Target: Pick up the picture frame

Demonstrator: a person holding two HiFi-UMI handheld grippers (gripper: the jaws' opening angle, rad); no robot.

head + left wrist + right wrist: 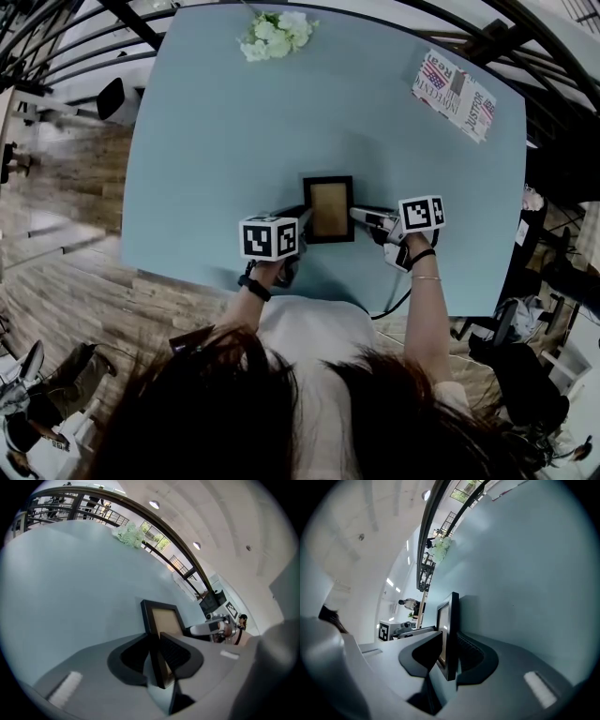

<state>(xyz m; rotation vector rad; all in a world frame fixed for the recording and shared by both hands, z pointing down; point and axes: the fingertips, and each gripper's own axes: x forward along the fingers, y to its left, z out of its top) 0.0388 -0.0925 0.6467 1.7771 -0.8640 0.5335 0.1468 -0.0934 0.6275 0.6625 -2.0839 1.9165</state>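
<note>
At picture centre on the table, a small picture frame (328, 208), likely light, stiff and perhaps glass-fronted, was clamped by left gripper (301, 219) and right gripper (357, 215), one on each side rail.

Wide bare table (206, 141) is lying free in front & behind picture frame (328, 208); flowers (277, 35) & magazine (455, 82) are sitting well apart at far edge.

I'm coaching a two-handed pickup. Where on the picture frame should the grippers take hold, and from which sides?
Take the picture frame by its border at the two long edges: left gripper from its left, right gripper from its right. It is a thin slab on the table, so jaws only span its thickness edge-on, as both do now.
</note>
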